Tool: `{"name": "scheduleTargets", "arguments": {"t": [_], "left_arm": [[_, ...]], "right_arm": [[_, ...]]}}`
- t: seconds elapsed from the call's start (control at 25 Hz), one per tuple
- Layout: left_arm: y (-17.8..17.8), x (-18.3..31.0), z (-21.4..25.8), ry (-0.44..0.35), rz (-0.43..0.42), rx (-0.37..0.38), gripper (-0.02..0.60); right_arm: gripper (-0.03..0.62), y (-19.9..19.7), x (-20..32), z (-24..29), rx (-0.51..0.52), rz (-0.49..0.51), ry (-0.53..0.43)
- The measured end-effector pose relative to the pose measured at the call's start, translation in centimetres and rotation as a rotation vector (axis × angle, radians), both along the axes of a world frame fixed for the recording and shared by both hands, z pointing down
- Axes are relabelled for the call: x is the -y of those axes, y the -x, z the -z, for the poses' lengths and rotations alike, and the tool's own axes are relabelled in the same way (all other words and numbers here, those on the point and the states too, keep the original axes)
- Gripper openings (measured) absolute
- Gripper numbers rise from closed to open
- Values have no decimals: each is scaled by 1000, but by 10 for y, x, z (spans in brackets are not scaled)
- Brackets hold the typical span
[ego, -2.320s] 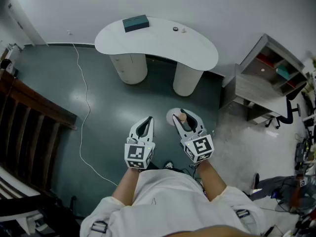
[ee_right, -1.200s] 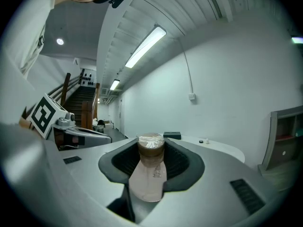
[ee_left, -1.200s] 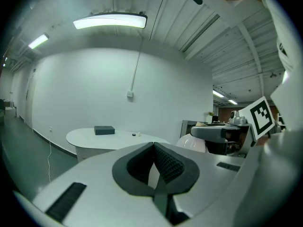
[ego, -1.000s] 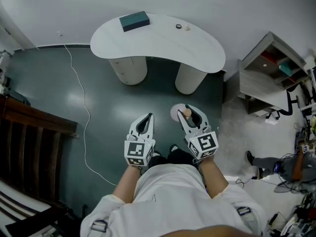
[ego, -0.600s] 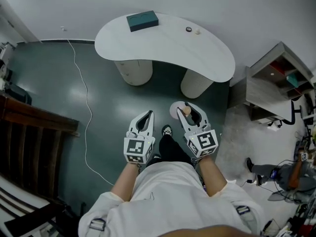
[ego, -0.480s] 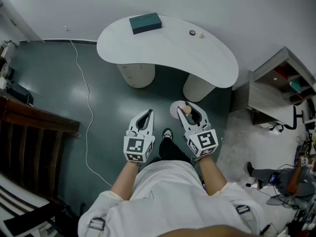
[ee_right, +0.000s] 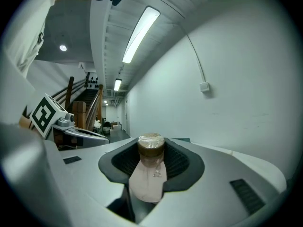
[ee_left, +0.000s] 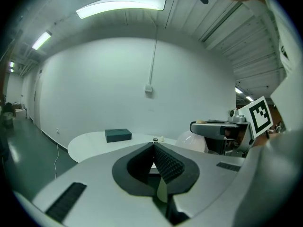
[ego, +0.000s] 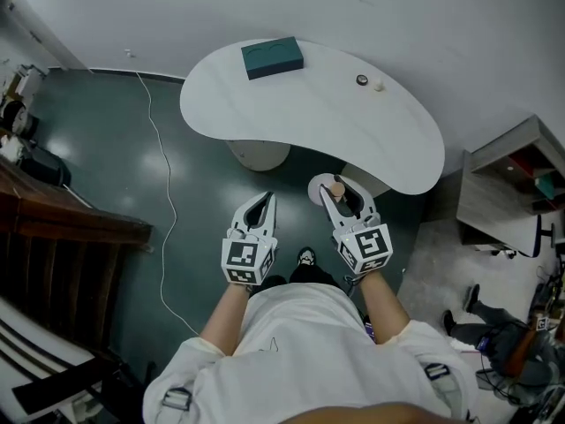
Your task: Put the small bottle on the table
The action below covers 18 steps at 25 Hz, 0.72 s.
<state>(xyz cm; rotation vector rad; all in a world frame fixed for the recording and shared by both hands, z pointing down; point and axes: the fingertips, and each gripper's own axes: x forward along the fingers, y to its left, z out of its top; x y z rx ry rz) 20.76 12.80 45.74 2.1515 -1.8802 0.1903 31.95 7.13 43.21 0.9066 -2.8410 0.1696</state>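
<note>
The small bottle (ee_right: pixel 150 167), pale with a brown cork cap, stands upright between the pads of my right gripper (ee_right: pixel 151 150), which is shut on it. In the head view the bottle (ego: pixel 336 188) and right gripper (ego: pixel 341 186) hang just before the near edge of the white curved table (ego: pixel 291 117). A white round shape (ego: pixel 320 187) shows beside the bottle. My left gripper (ego: pixel 265 201) is held level to its left, over the dark floor; its jaws (ee_left: pixel 154 145) meet with nothing between them. The table (ee_left: pixel 90 143) lies ahead.
On the table sit a teal box (ego: pixel 273 57) and two tiny items (ego: pixel 369 82) near its far edge. A white cable (ego: pixel 159 175) trails on the floor. Dark wooden furniture (ego: pixel 53 228) stands left, a grey shelf unit (ego: pixel 516 179) right.
The person has walked toward the table, which is now nearer and lower in the head view. Both grippers keep their pose; the right one still holds the bottle.
</note>
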Motion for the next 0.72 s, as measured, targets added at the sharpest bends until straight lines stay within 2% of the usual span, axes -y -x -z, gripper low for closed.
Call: {"name": "scheduleTargets", "arguments": {"t": [0.28, 0.52, 0.72], "left_arm": [[47, 42, -11, 20, 84, 2, 12], [119, 70, -24, 38, 150, 2, 12], [182, 93, -31, 52, 138, 0, 12]], "right_arm": [[137, 51, 59, -10, -5, 70, 12], [137, 123, 88, -18, -7, 128, 22], [137, 189, 110, -22, -12, 126, 31]]}}
